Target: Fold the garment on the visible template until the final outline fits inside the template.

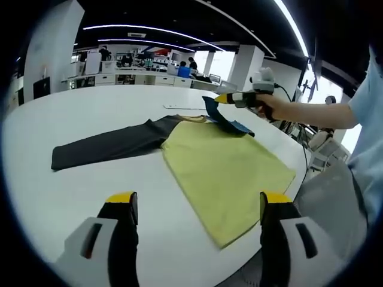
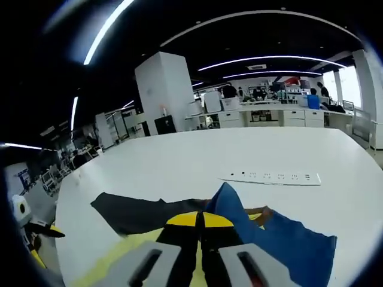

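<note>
The garment lies on the white surface, its dark sleeve stretched out to the left and its body hidden under the yellow-green template laid over it. At the far right corner my right gripper is clenched on a blue sleeve and holds it lifted off the surface; in the right gripper view the jaws meet with the blue cloth draped off to their right. My left gripper hangs released at the near edge, jaws wide apart, empty. I judge the fold should carry the blue sleeve toward me over the template, so the right gripper is the one placed for it. How the blue part joins the dark garment is hard to make out. A white power strip lies farther off.
</note>
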Motion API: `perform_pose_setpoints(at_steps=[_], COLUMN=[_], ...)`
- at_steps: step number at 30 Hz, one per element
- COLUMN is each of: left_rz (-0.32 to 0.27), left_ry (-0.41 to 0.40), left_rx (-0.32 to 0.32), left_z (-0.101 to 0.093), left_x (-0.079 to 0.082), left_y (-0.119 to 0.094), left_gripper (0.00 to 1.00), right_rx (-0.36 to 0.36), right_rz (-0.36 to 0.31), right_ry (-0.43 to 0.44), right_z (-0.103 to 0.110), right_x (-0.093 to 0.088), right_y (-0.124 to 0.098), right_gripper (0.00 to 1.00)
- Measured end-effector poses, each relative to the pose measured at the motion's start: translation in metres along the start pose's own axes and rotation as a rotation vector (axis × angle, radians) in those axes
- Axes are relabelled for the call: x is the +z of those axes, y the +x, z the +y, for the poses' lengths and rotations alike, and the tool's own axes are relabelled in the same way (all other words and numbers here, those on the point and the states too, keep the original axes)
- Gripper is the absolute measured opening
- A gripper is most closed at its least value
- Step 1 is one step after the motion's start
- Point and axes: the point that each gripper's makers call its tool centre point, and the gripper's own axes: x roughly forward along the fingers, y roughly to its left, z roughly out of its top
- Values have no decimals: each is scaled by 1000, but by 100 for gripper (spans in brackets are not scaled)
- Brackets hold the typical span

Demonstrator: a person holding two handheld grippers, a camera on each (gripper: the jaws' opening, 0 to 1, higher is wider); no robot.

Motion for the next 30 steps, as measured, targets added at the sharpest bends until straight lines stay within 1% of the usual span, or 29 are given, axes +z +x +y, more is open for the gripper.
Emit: perform_pose_setpoints(at_steps=[1,4,11,14,17,18,19,22,26,30], left_rz=[0,1,2,3,3,2,2,-2,-2,0], left_ry=[-1,-3,-15,-22,-26,-27,-30,-33,-39,-42], left_rx=[1,3,7,11,15,16,18,21,25,27], left_z=[0,1,2,2,2,3,3,3,4,5], left_x=[0,-1,-4,-5,-5,-5,-5,-4,-5,-6], left_y=[0,-1,-1,-2,-2,-2,-2,-2,-2,-3], left_gripper=[81,81,80,80,80,80,80,79,80,80], right_rx=[11,33,72,88,94,93,93,98,96,105], right_rz=[2,13,26,54,97,118,121,150,168,172], right_ry=[-4,-23,-30,-43,-52,-56,-57,-62,-76,-61], right_z=[8,22,46,54,56,56,56,59,57,56], right_x=[0,-1,-2,-11,-29,-37,-39,-54,-61,-62], right_y=[4,15,36,47,55,58,58,64,69,68], right_gripper=[0,0,0,0,0,0,0,0,0,0])
